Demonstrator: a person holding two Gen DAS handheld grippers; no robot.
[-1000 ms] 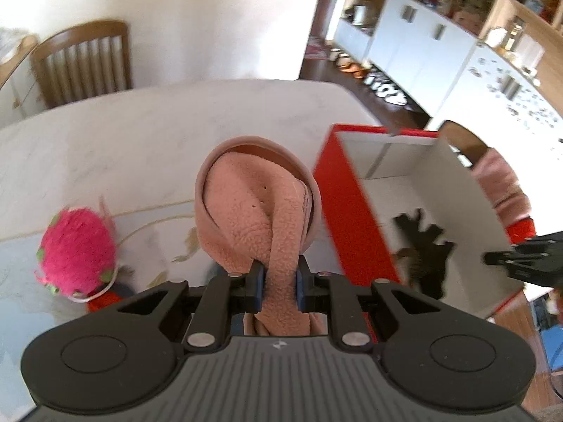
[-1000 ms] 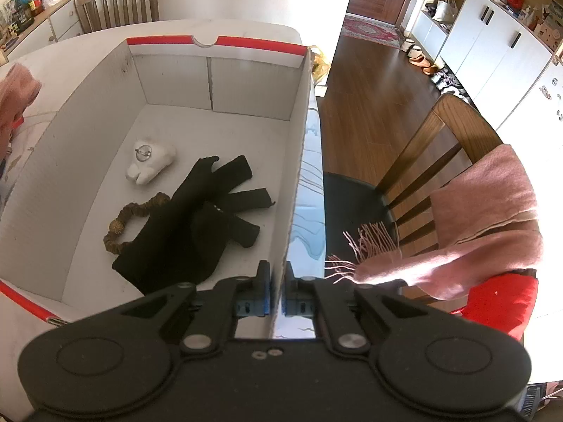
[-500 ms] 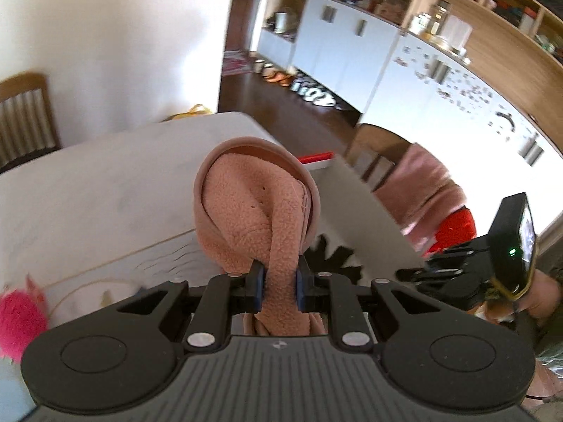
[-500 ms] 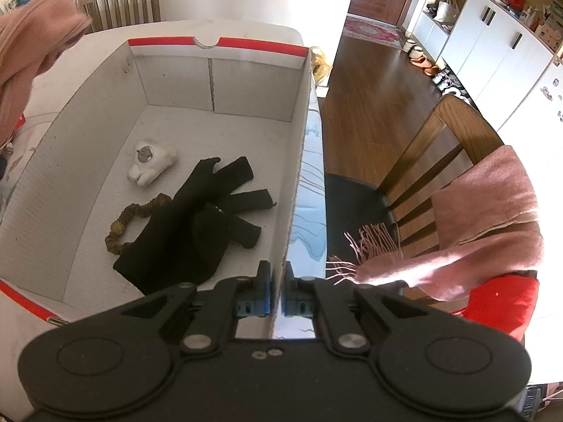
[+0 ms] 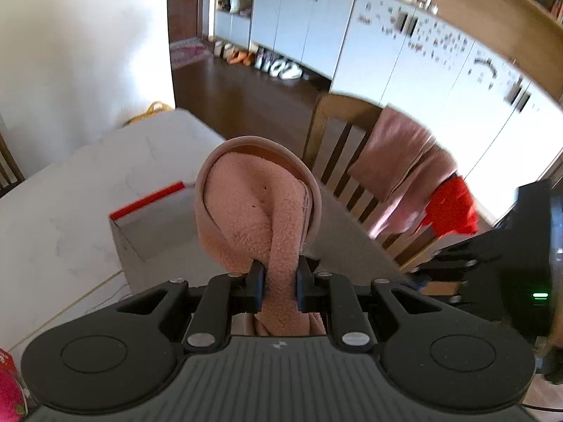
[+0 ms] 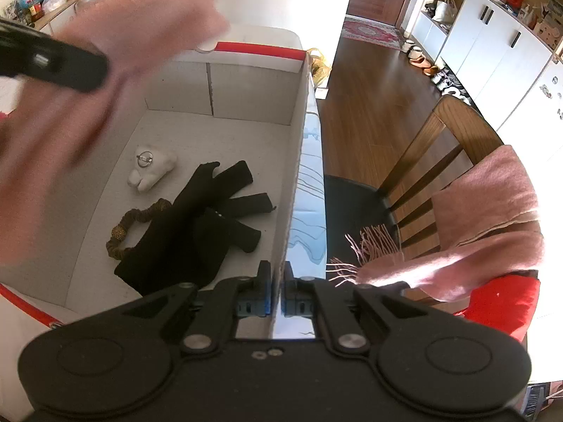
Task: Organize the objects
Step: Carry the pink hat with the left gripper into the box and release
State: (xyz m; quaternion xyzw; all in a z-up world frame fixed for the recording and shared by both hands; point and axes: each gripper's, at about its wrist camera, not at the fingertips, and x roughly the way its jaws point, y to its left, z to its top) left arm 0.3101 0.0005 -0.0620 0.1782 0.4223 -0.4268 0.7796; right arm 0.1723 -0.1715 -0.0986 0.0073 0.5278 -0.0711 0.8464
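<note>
My left gripper (image 5: 279, 274) is shut on a pink fleece garment (image 5: 253, 207), which bulges up in front of the fingers. It hangs over the open white box with a red rim (image 5: 147, 207). In the right wrist view the same fleece (image 6: 70, 140) is a blur over the box's left side. My right gripper (image 6: 278, 281) is shut on the top edge of the box's right wall (image 6: 299, 161). On the box floor lie black gloves (image 6: 197, 232), a small white plush (image 6: 151, 168) and a brown scrunchie (image 6: 137, 225).
The box stands on a pale marble table (image 5: 70, 193). Beside it is a wooden chair (image 6: 440, 161) draped with a pink fringed scarf (image 6: 492, 218) and a red cloth (image 6: 499, 302). A pink plush toy (image 5: 8, 387) lies at the lower left. White cabinets line the far wall.
My left gripper has swung right with the fleece, from over the table to above the box. The fleece now fills the upper left of the right wrist view. The right gripper has not moved.
</note>
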